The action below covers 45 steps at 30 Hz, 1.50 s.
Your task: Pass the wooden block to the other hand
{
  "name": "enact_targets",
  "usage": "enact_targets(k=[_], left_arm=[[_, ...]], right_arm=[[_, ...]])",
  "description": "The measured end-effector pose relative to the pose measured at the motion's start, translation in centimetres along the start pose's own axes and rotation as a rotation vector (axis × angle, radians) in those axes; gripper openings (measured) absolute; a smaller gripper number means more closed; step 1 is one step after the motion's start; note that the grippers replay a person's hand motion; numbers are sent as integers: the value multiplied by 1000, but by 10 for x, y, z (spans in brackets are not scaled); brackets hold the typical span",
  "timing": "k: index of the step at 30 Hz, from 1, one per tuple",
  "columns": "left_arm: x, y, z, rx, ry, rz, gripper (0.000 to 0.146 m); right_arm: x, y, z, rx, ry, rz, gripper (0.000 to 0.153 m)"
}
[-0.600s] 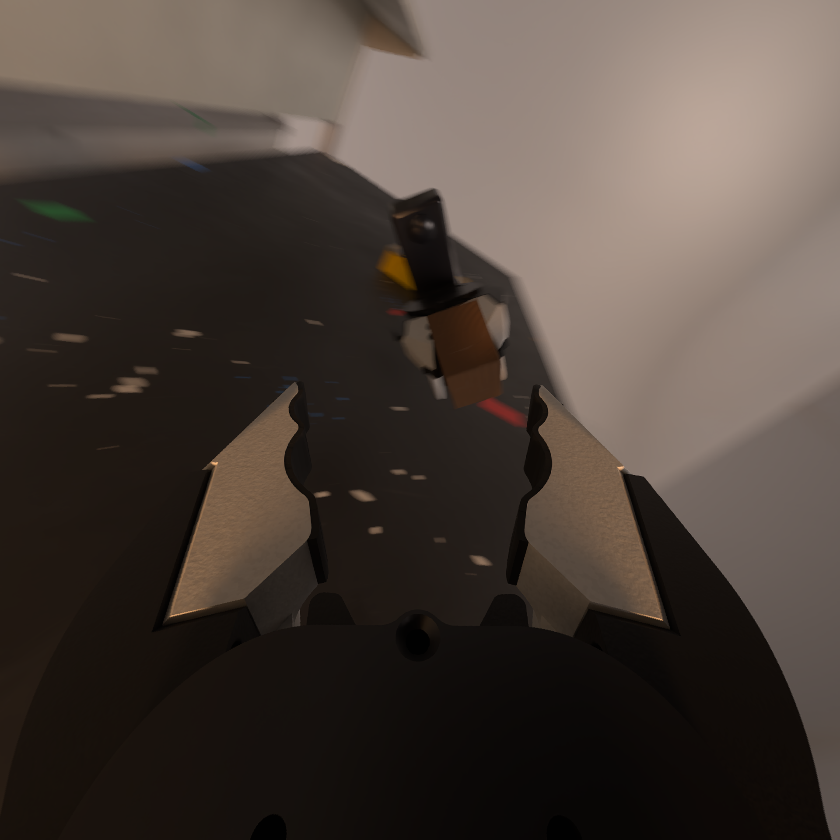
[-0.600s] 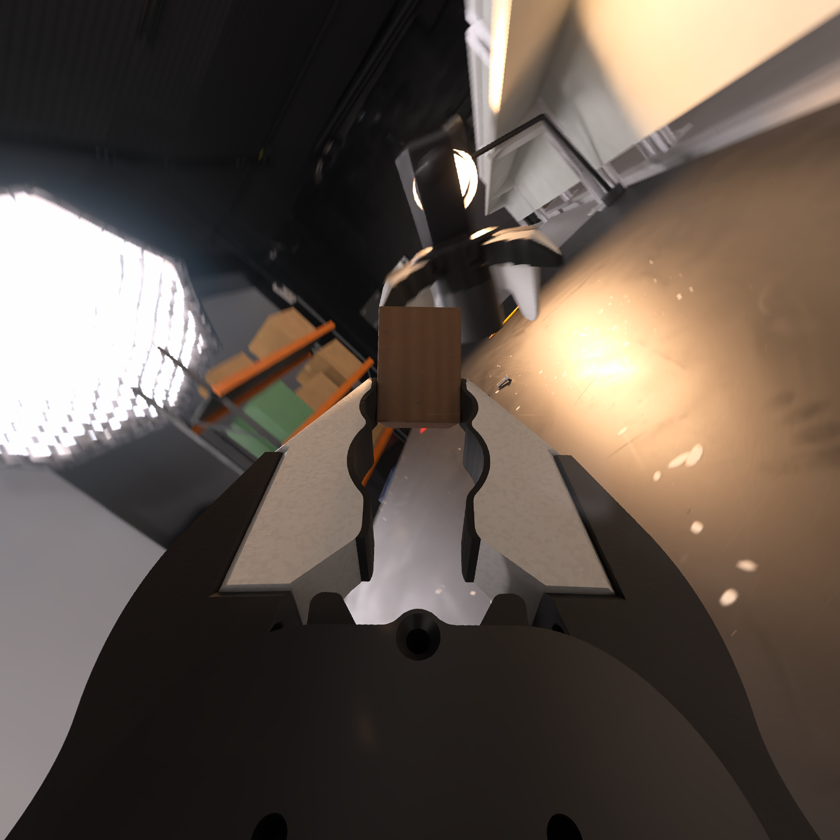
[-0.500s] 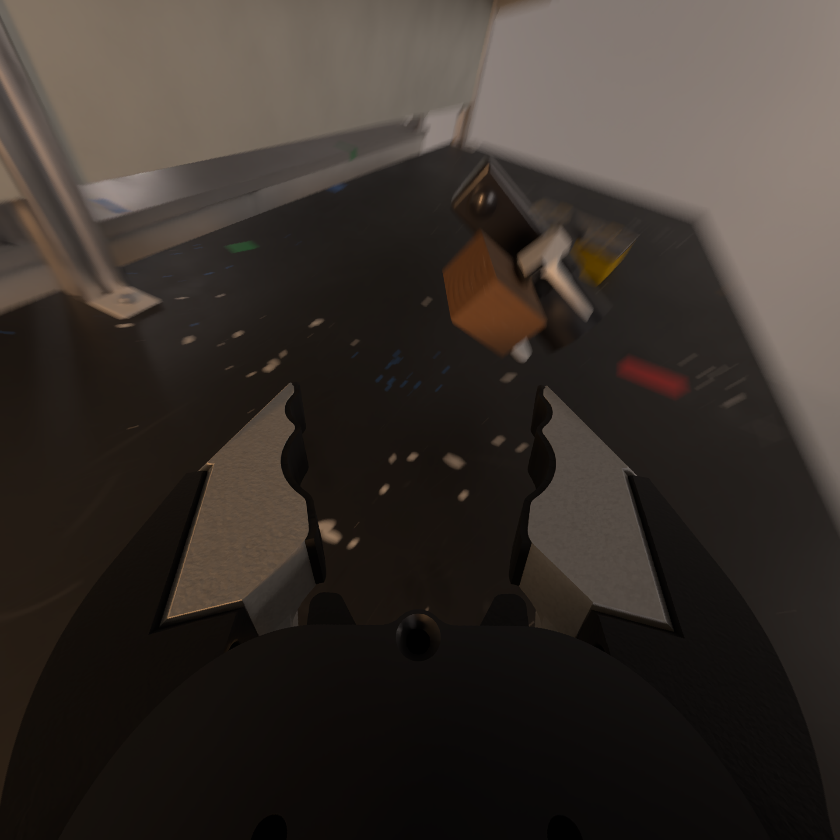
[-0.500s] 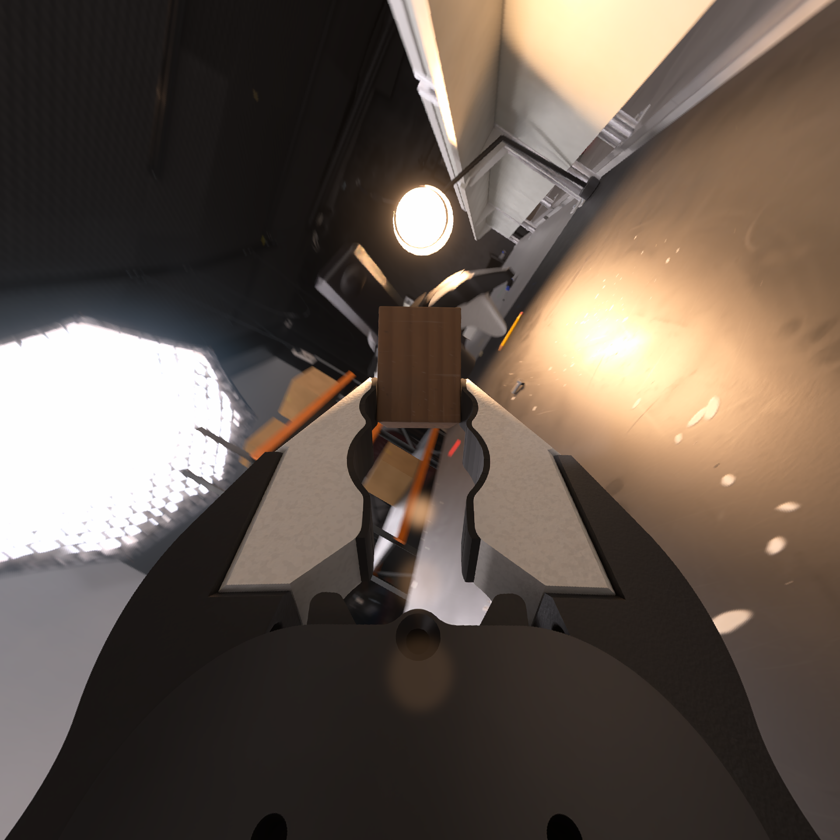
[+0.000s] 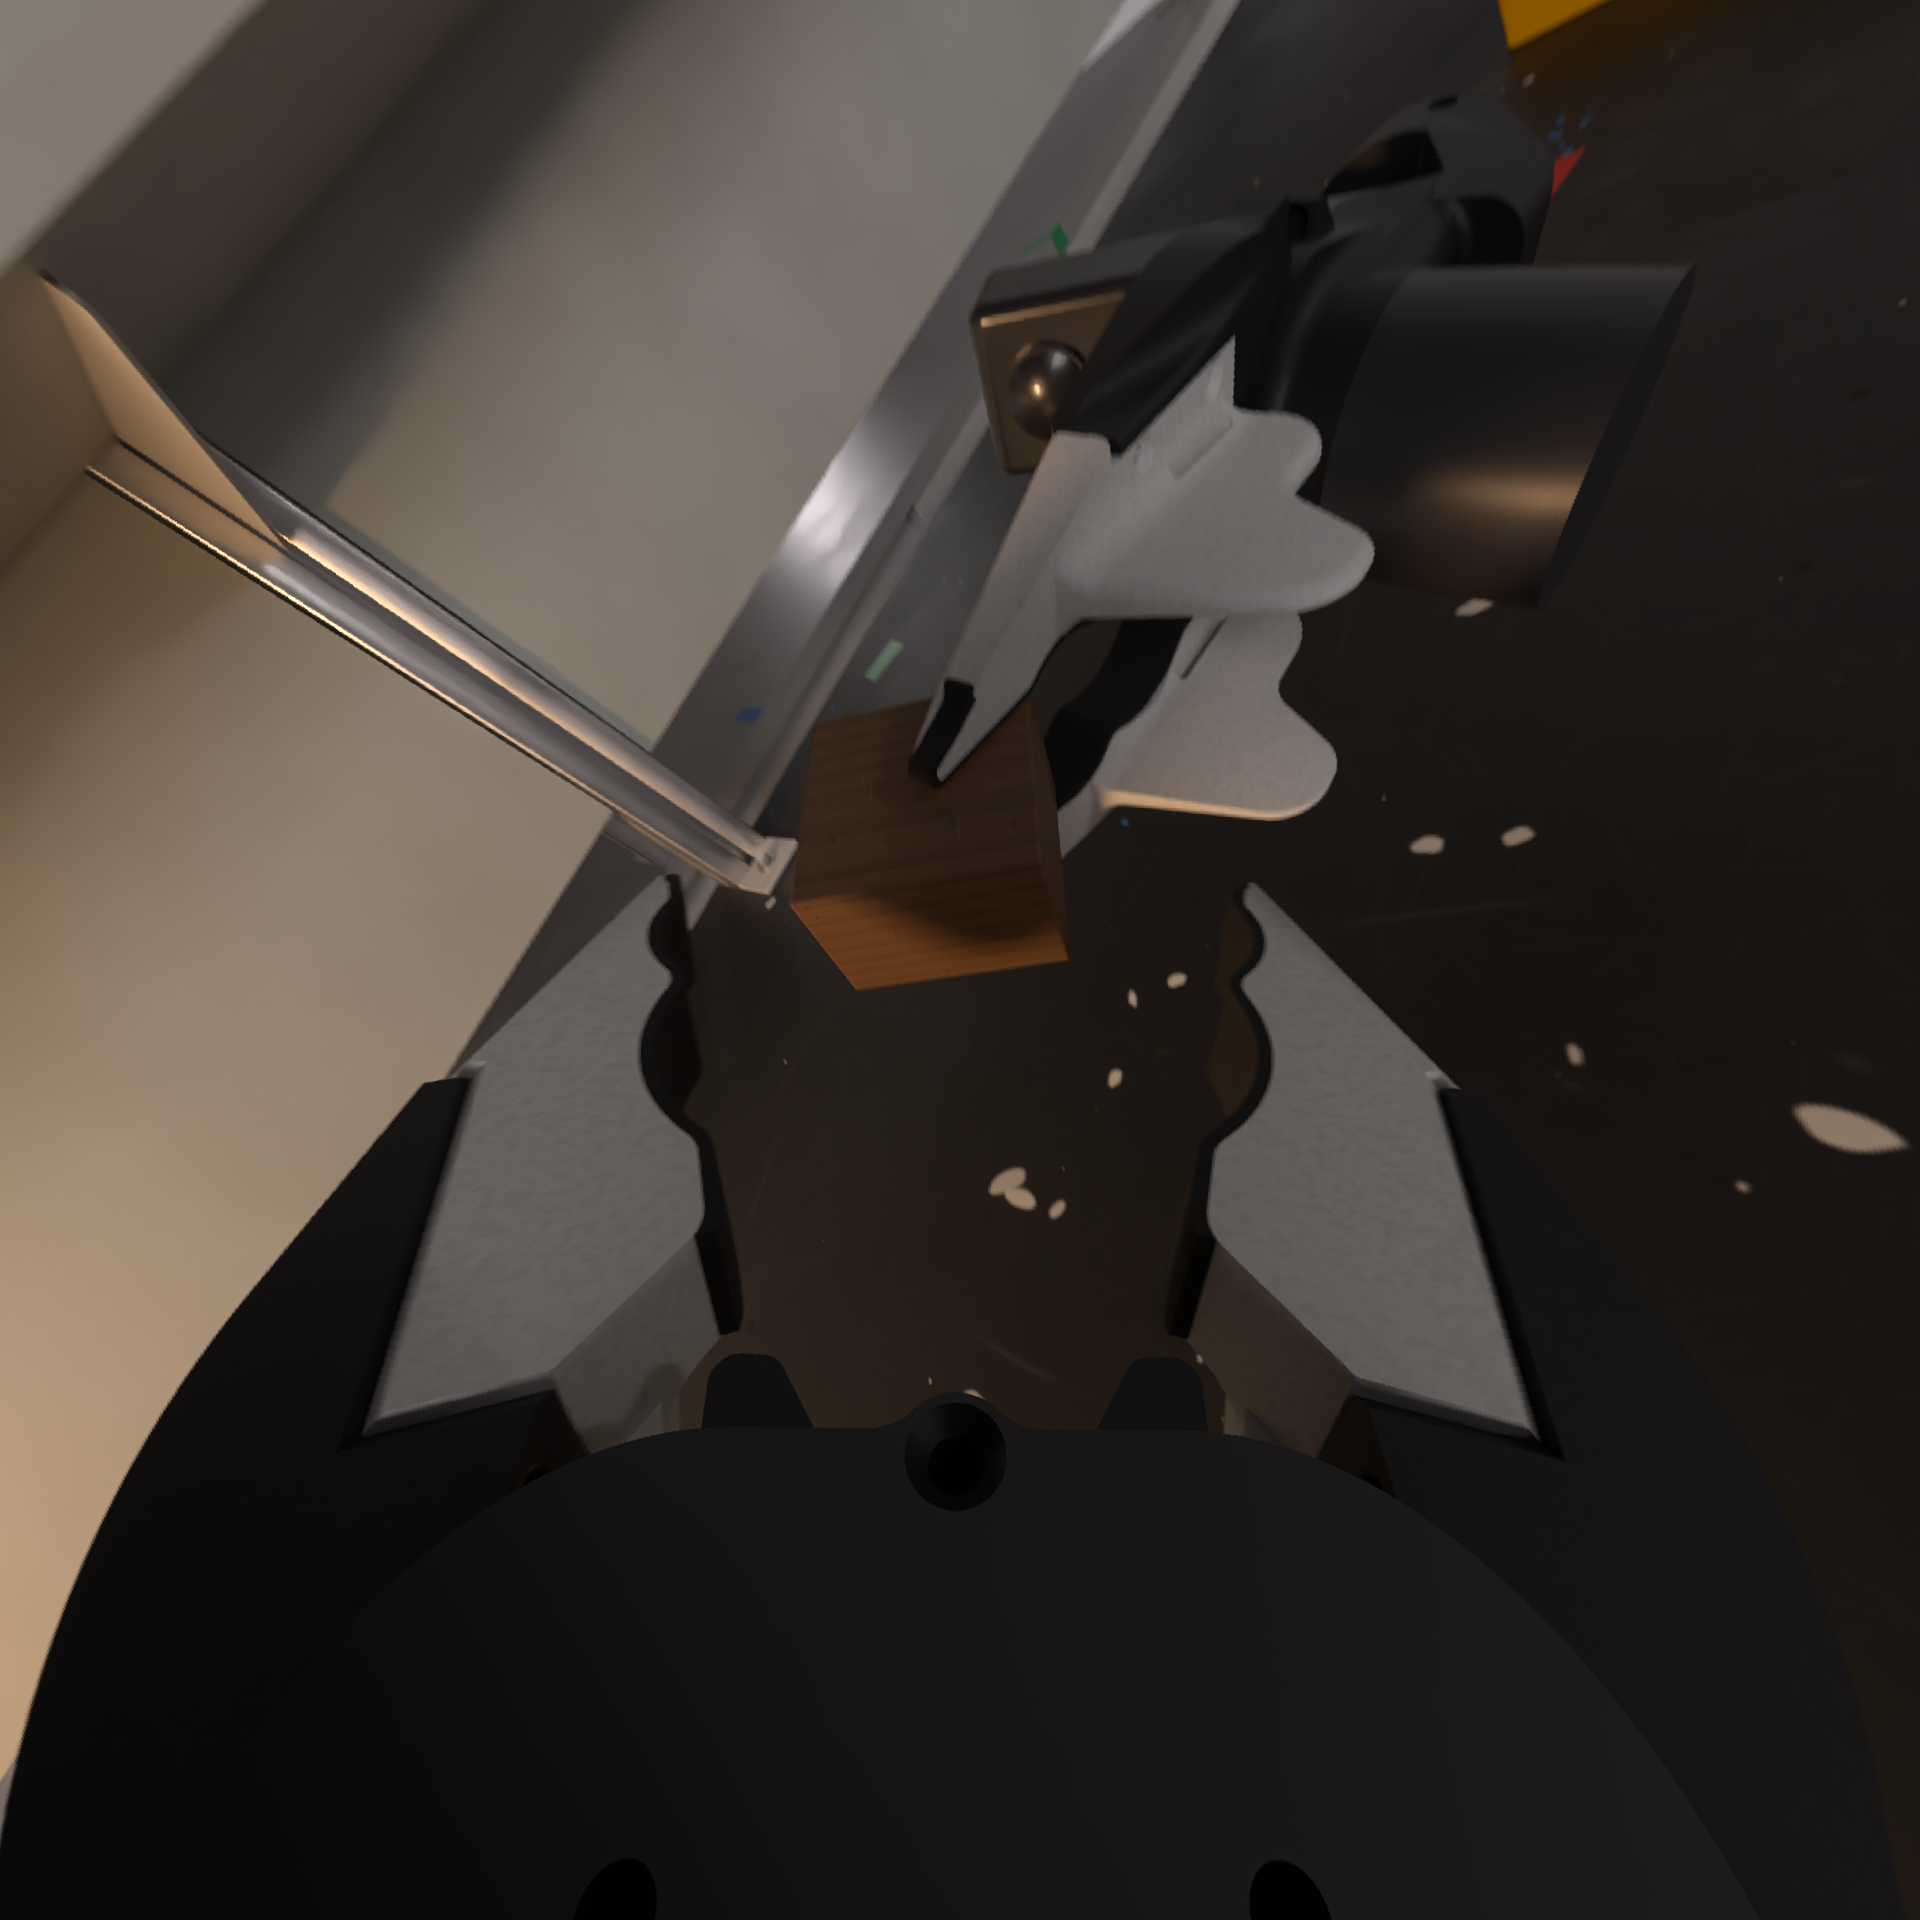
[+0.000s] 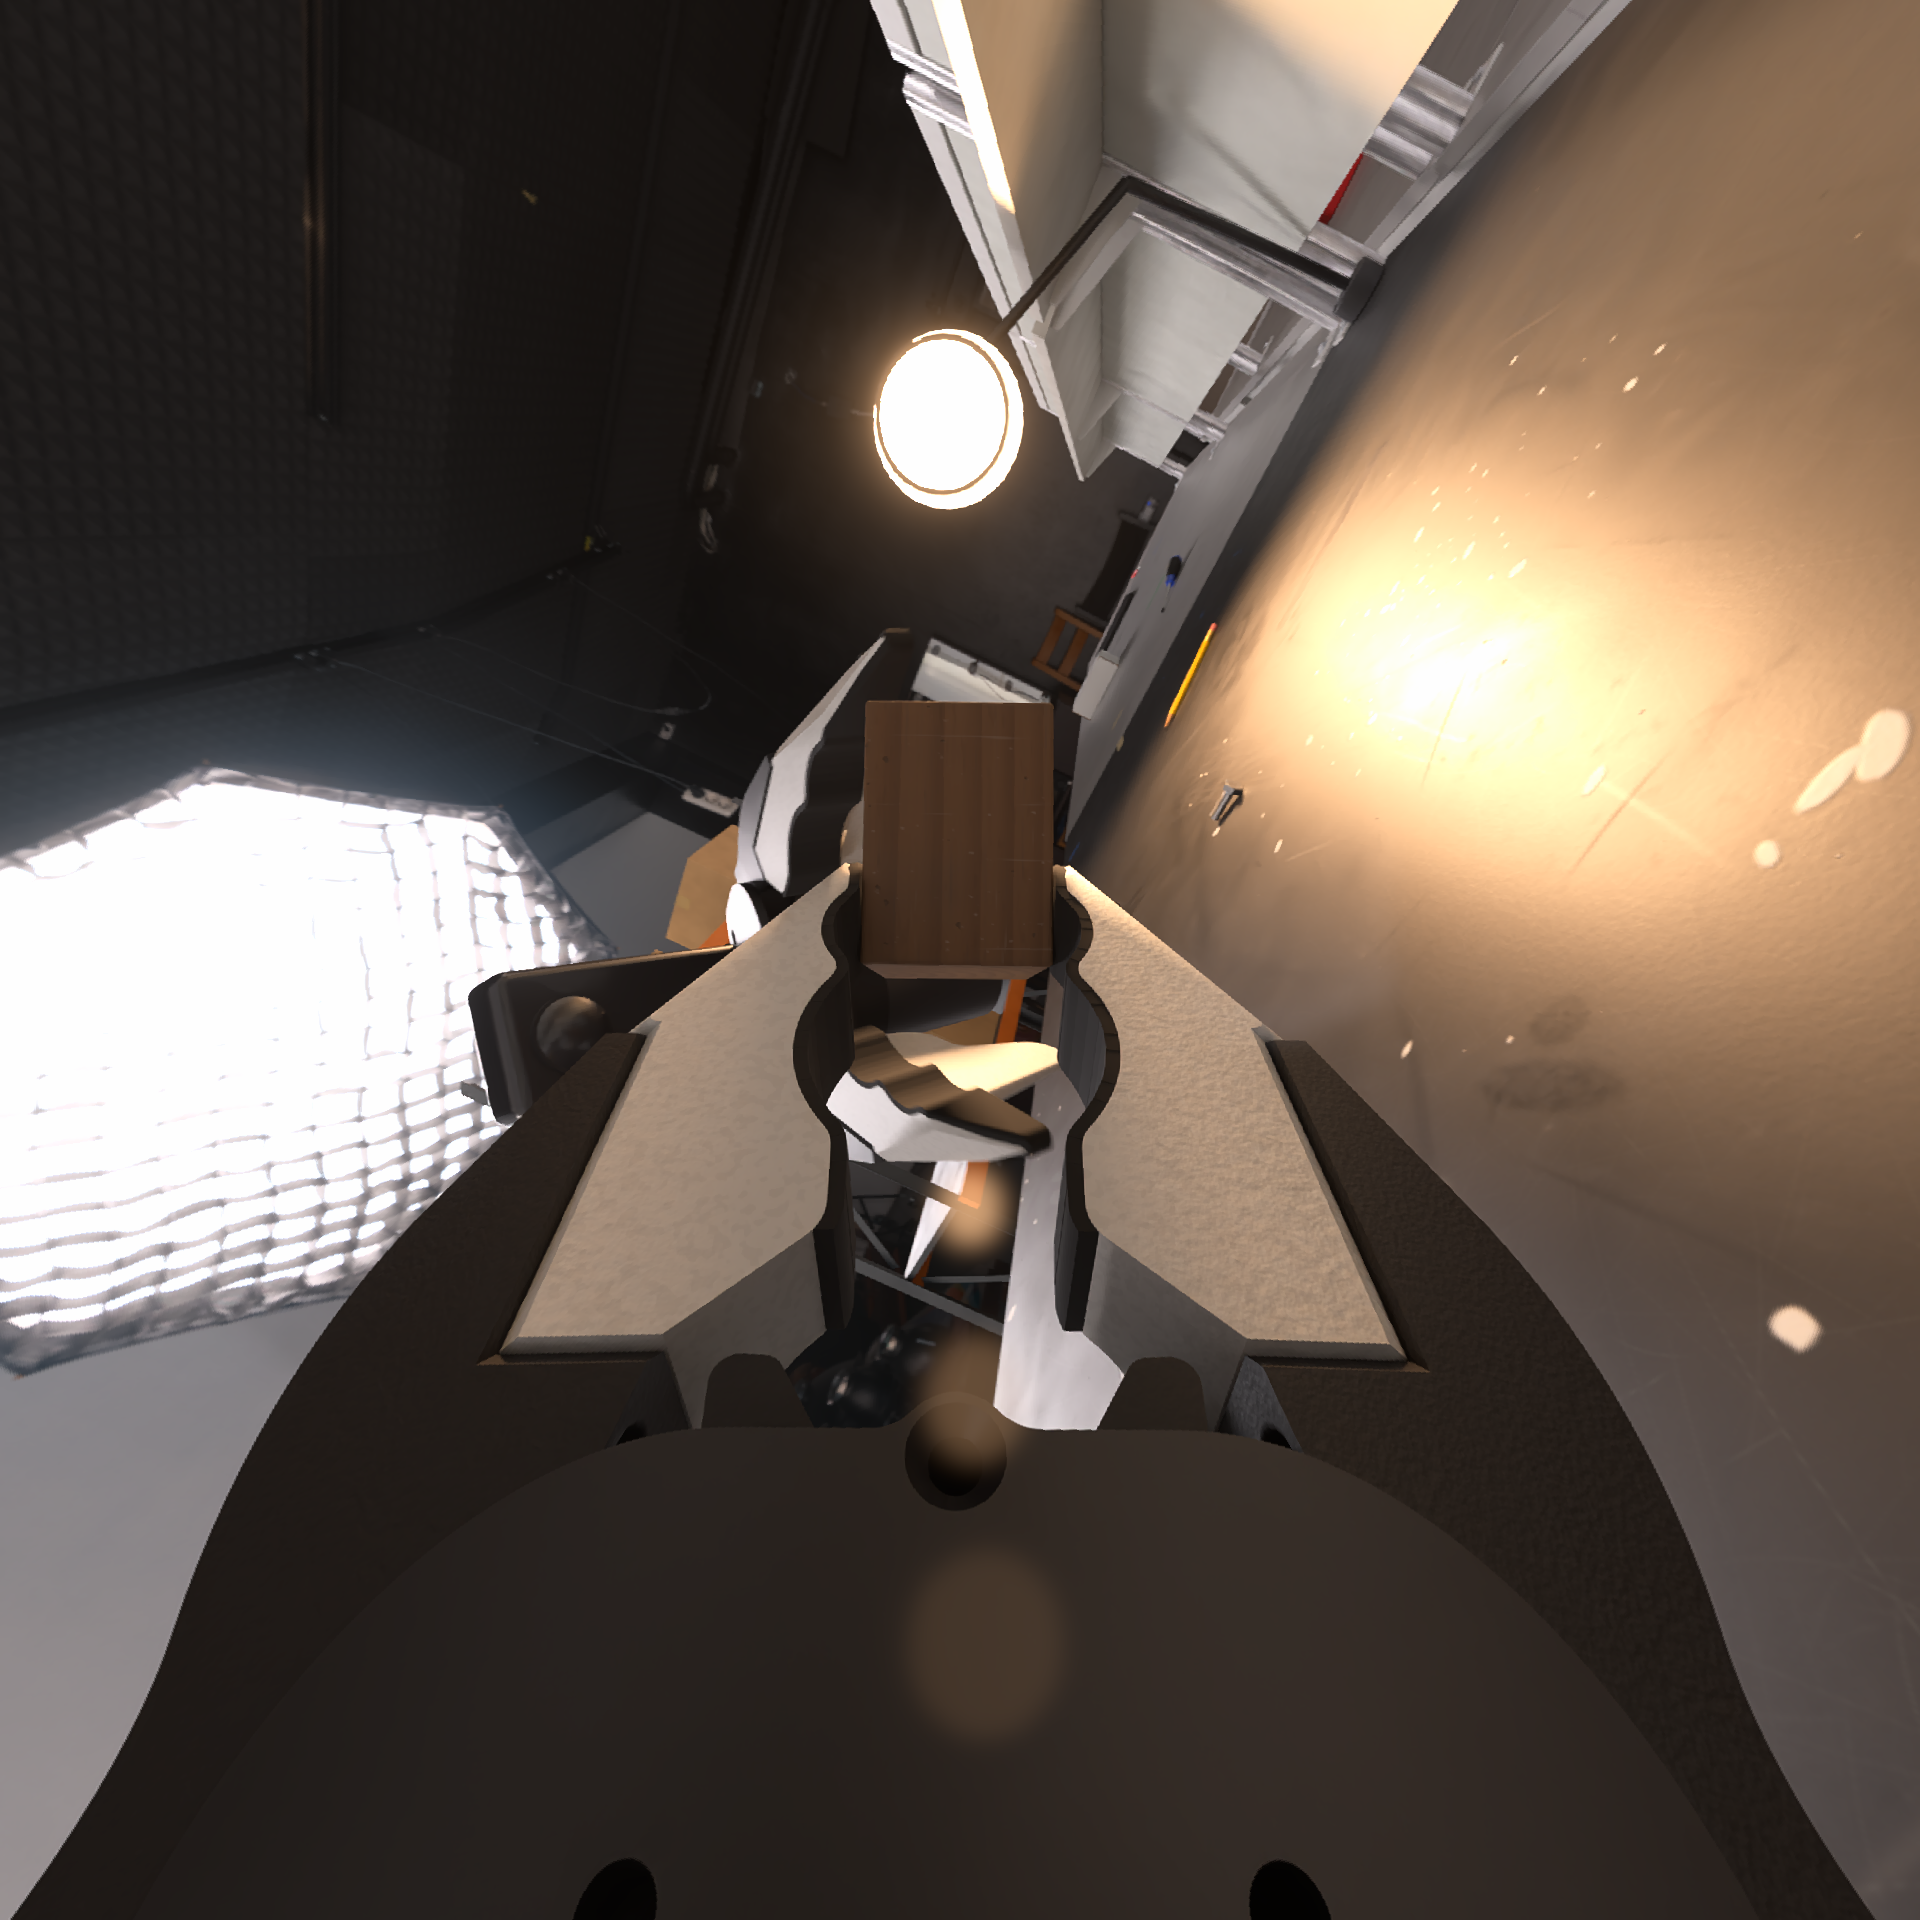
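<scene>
Two grippers: far apart 0.5 s ago, now close.
Right gripper (image 6: 956, 914): clamped on wooden block (image 5: 930, 862).
Left gripper (image 5: 961, 945): spread wide, block just ahead of tips; handover imminent.

The wooden block (image 5: 940, 868) sits between the 2 fingertips of the right gripper (image 6: 956, 883), just beyond the spread tips of the left gripper (image 5: 961, 904), above the table (image 5: 1558, 1039).

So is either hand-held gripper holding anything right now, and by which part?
The right hand-held gripper pinches the wooden block at its fingertips, by two opposite side faces. The left hand-held gripper is open and holds nothing; the block sits just beyond its tips.
</scene>
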<state>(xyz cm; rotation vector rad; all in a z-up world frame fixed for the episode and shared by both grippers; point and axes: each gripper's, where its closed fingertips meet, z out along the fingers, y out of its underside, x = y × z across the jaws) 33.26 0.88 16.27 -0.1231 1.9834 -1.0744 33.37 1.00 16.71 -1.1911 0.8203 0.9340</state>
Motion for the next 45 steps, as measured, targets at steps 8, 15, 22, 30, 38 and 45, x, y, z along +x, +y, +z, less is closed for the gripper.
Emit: enact_targets(k=[8, 15, 22, 30, 38, 45], left_arm=[[-3, 3, -1, 3, -59, 37, 55], [-3, 5, -1, 40, -60, 26, 53], [-21, 10, -8, 159, -131, 34, 53], [-62, 69, 38, 176, -274, -24, 53], [-74, 72, 114, 238, -265, -79, 53], [-70, 80, 127, 224, -244, -78, 53]], right_arm=[[2, 5, 3, -5, -13, -36, 35], [3, 5, 4, -26, 10, -79, 35], [-15, -11, -61, 59, 256, -437, 73], [35, 42, -181, -7, 906, -694, 63], [54, 68, -175, -48, 887, -656, 55], [54, 66, -185, -30, 854, -656, 40]])
